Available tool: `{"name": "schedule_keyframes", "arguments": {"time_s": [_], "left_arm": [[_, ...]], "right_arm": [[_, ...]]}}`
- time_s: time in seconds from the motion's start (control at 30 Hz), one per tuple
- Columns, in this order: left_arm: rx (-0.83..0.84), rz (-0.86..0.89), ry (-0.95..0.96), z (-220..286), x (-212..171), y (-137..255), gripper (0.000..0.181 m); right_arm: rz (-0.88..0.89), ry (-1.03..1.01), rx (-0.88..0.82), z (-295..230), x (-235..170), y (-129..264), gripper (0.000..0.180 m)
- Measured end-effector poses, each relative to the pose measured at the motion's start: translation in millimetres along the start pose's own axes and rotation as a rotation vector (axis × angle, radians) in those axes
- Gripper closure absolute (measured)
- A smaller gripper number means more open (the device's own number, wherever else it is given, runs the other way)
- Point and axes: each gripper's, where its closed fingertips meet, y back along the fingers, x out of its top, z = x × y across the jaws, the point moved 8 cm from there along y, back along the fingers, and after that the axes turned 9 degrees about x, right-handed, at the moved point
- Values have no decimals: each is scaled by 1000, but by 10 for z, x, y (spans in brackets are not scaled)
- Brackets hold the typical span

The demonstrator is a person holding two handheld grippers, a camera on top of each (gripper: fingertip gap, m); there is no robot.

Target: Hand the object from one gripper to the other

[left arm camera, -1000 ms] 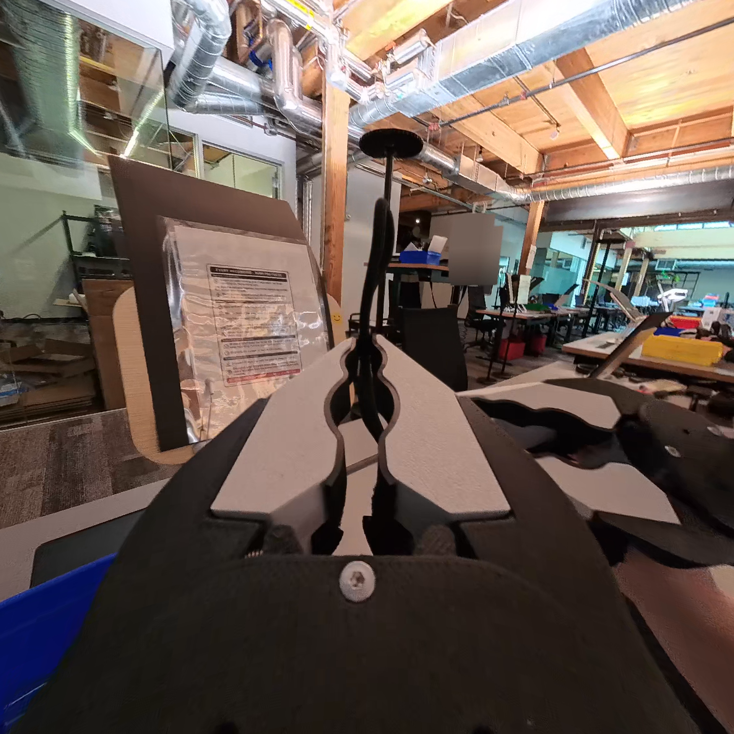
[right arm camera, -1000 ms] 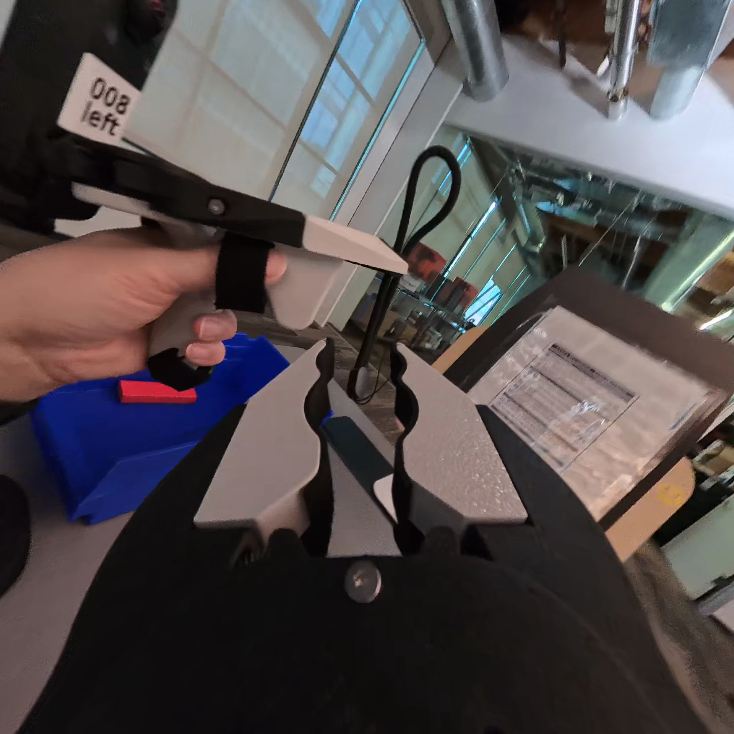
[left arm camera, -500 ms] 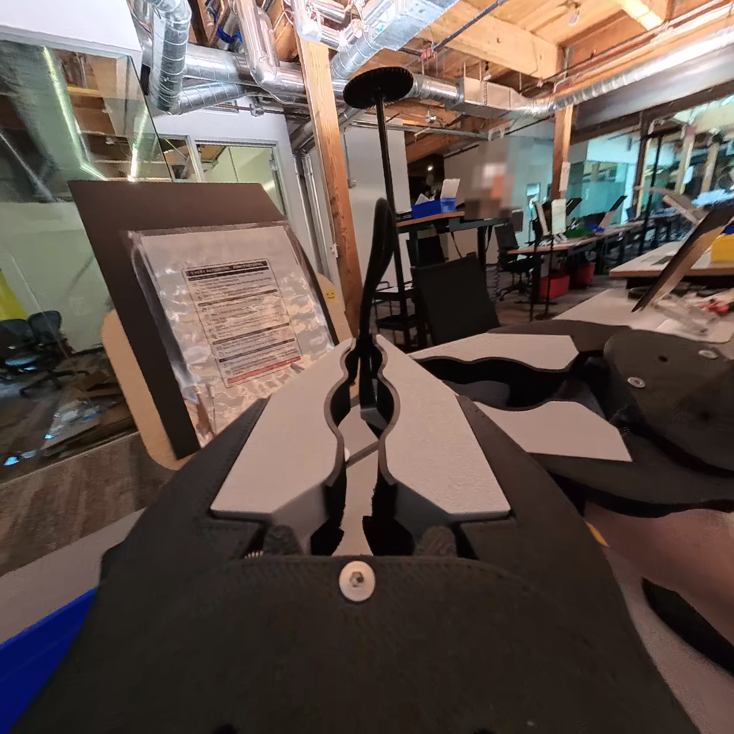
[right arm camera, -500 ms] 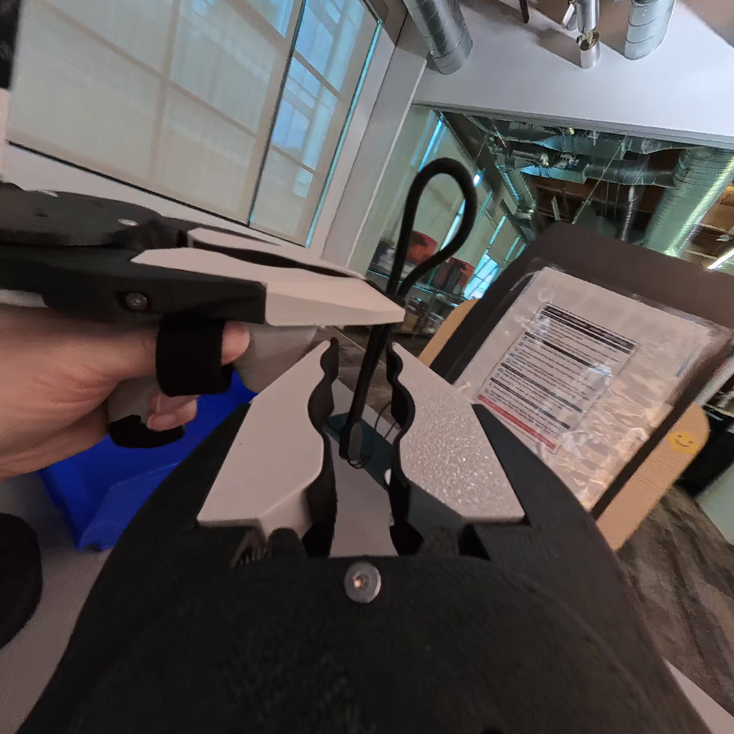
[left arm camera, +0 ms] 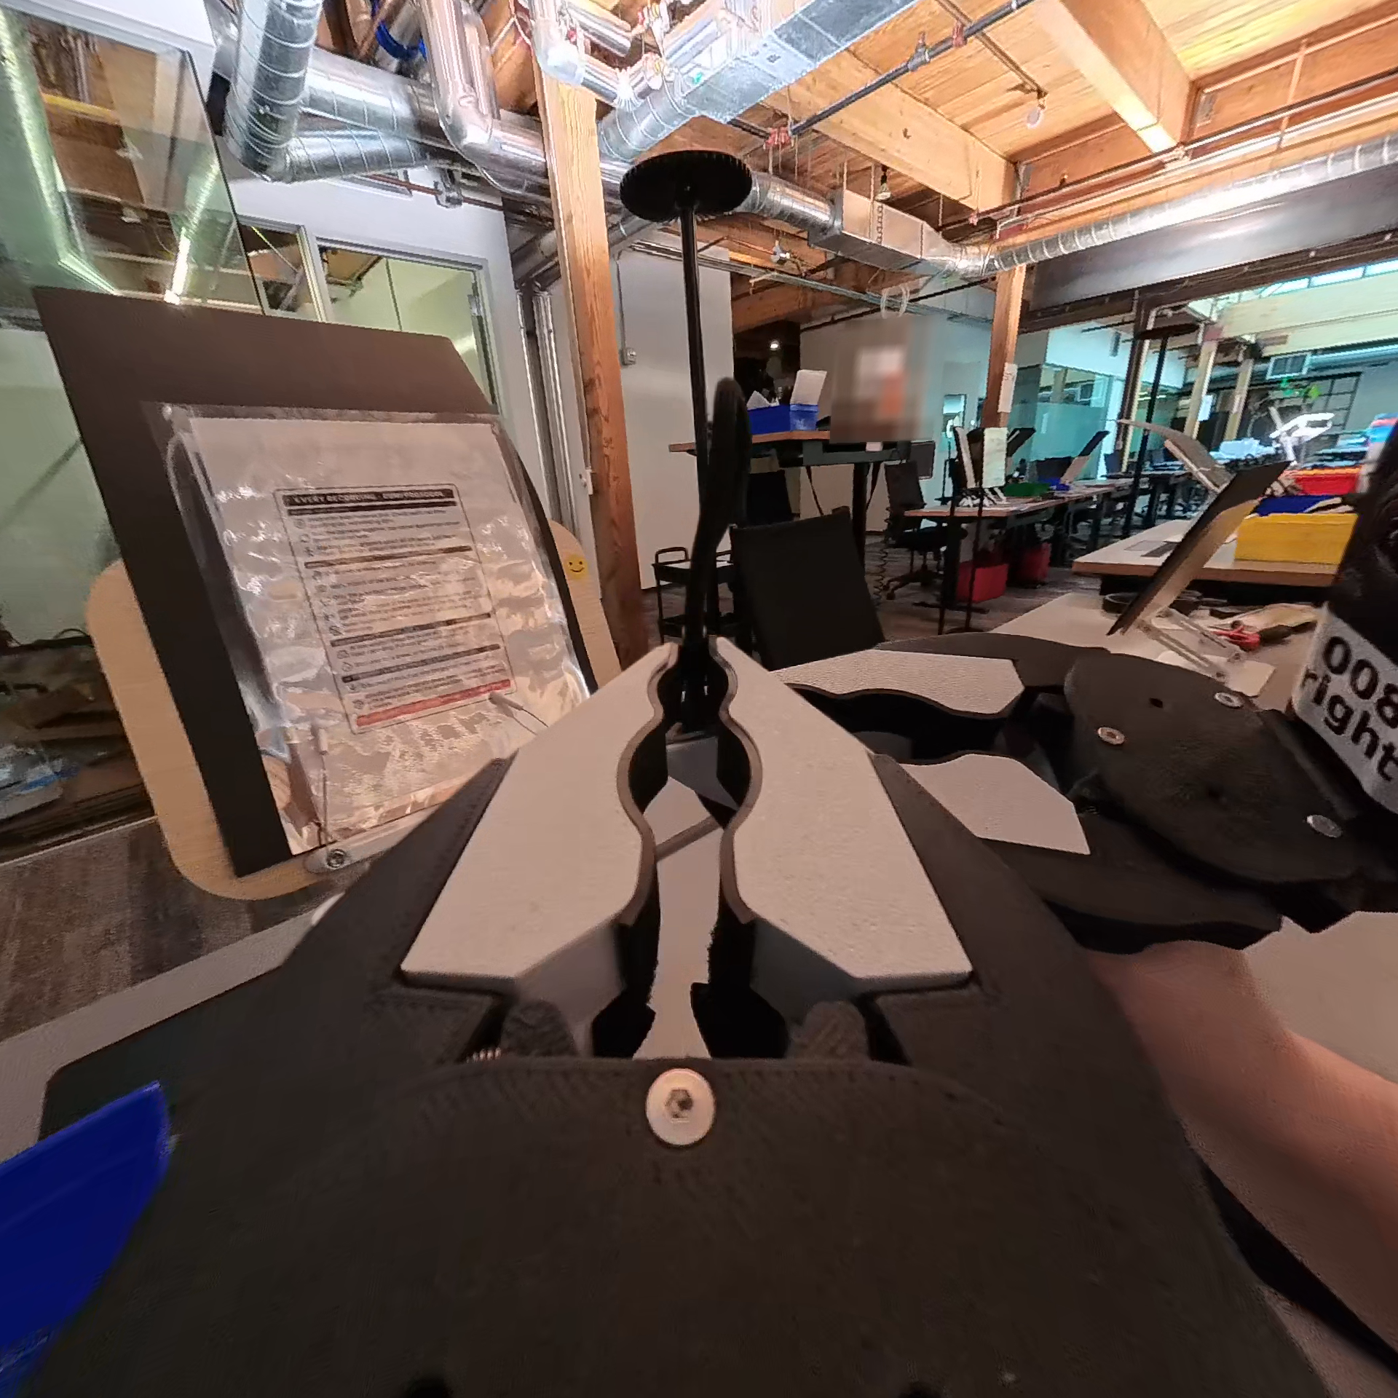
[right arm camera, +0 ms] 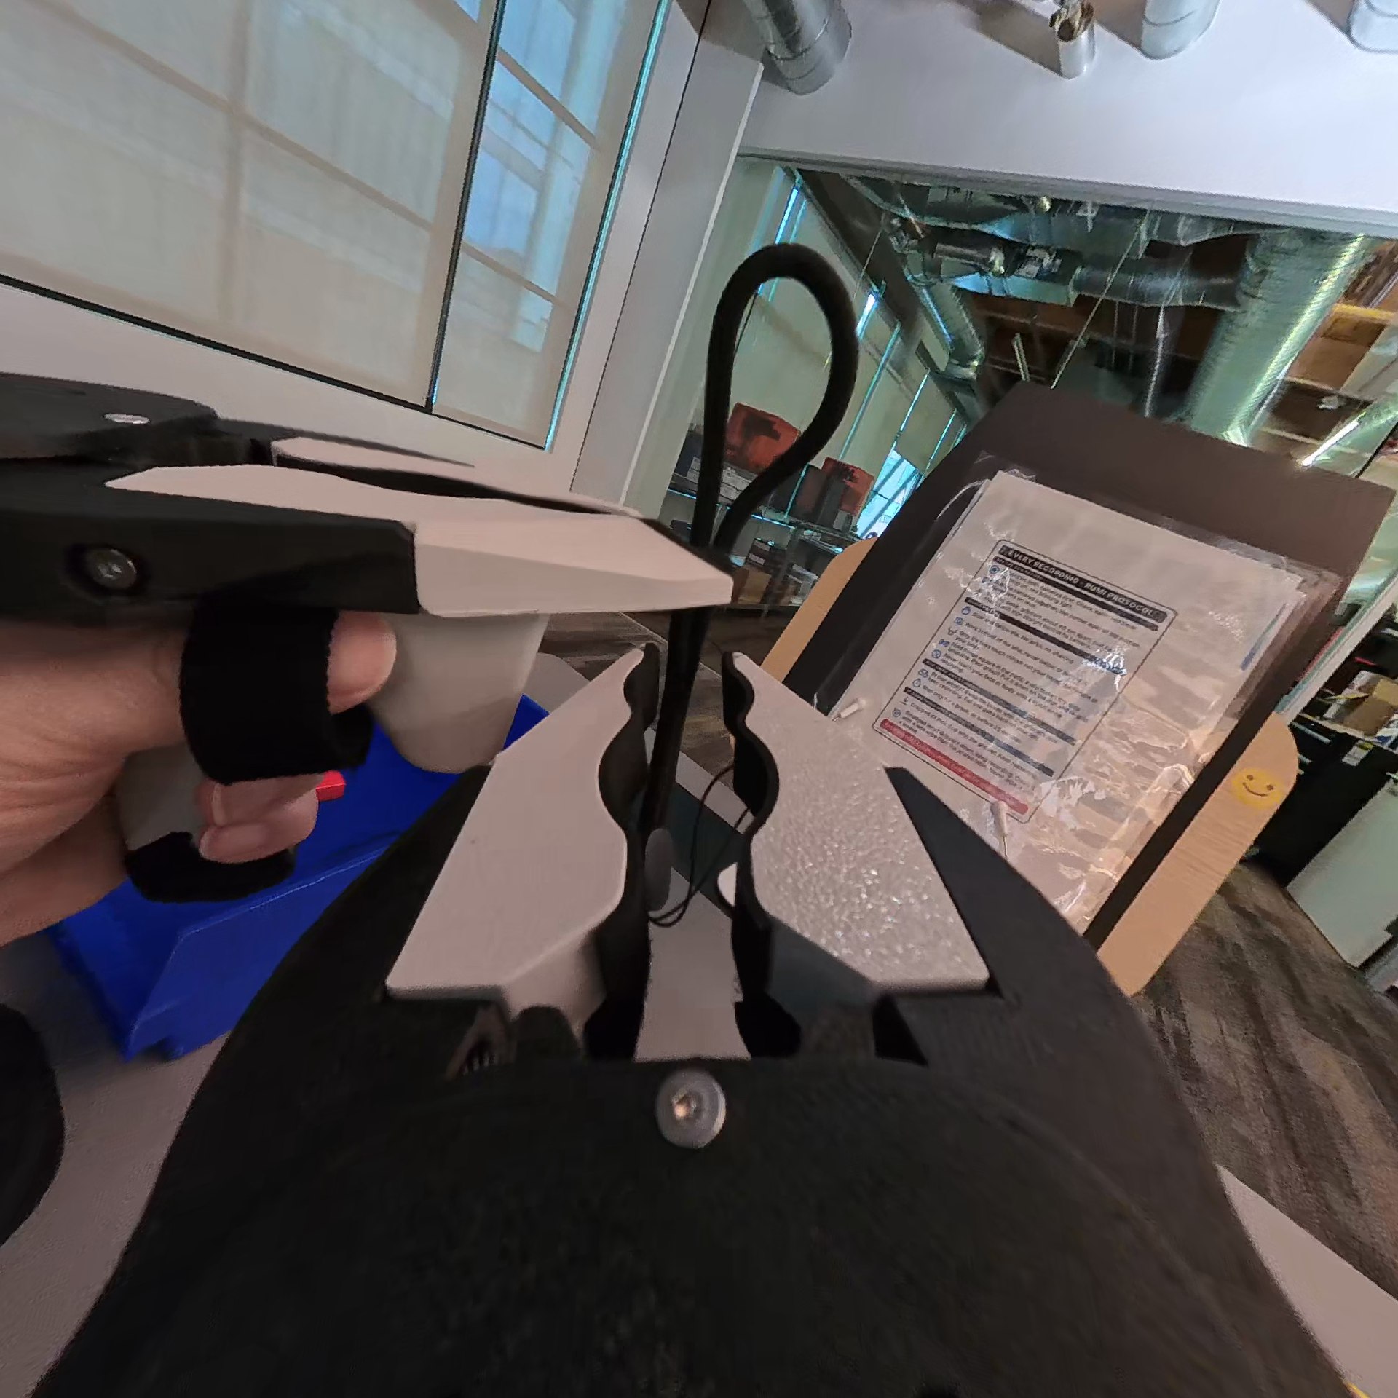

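Two tongs are seen: the black strap (right arm camera: 783, 378) is pinched by the left tongs (left arm camera: 694, 666); the right tongs (right arm camera: 685, 666) are spread around it.

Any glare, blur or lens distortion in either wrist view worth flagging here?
Left wrist view: strong fisheye bending at the edges; glare ripples across the clear plastic sleeve over the printed sheet; the blue plastic bin corner is smeared; the thin black looped strap looks soft. Right wrist view: bright, washed-out window panes; the strap's loop is sharp; the left gripper is well lit.
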Motion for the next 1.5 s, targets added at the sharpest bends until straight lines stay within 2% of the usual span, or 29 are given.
{"name": "schedule_keyframes", "arguments": {"time_s": [0.03, 0.07, 0.13, 0.27, 0.4, 0.5, 0.6, 0.67, 0.9, 1.07, 1.2, 1.3, 1.4, 1.5], "left_arm": [[-7, -2, 10, 3, -3, -3, 177], [-12, -1, 17, 5, -6, -4, 177], [-18, 6, 22, 12, 2, -2, 176], [-48, 12, 71, -7, 85, 10, 114], [-177, 22, 158, -49, 168, 70, 122], [-291, -46, 172, -41, 129, 57, 129], [-382, -147, 194, -1, 20, 9, 133], [-424, -174, 215, 43, -35, -22, 137], [-471, -217, 158, 204, -178, -100, 148], [-461, -190, 119, 246, -176, -100, 158], [-480, -187, 76, 266, -174, -75, 178], [-472, -184, 50, 257, -164, -64, 179], [-403, -143, 23, 160, -105, -43, 180], [-319, -95, 80, -62, 0, 11, 180]], "right_arm": [[3, -1, 2, 1, -2, 2, 170], [4, 1, 12, -1, -3, 7, 177], [2, -7, 24, 16, -1, 13, 177], [51, -166, 111, 183, -4, 75, 177], [324, -517, 383, 517, -1, 254, 178], [495, -843, 655, 764, -117, 341, 179], [546, -1051, 947, 833, -261, 341, 180], [555, -1077, 1011, 822, -325, 313, 179], [511, -992, 1071, 631, -238, 269, 179], [450, -888, 1037, 542, -194, 257, 178], [443, -832, 1013, 518, -167, 267, 179], [429, -792, 975, 517, -148, 273, 177], [415, -729, 845, 583, -116, 293, 146], [407, -552, 648, 684, -67, 380, 136]]}}
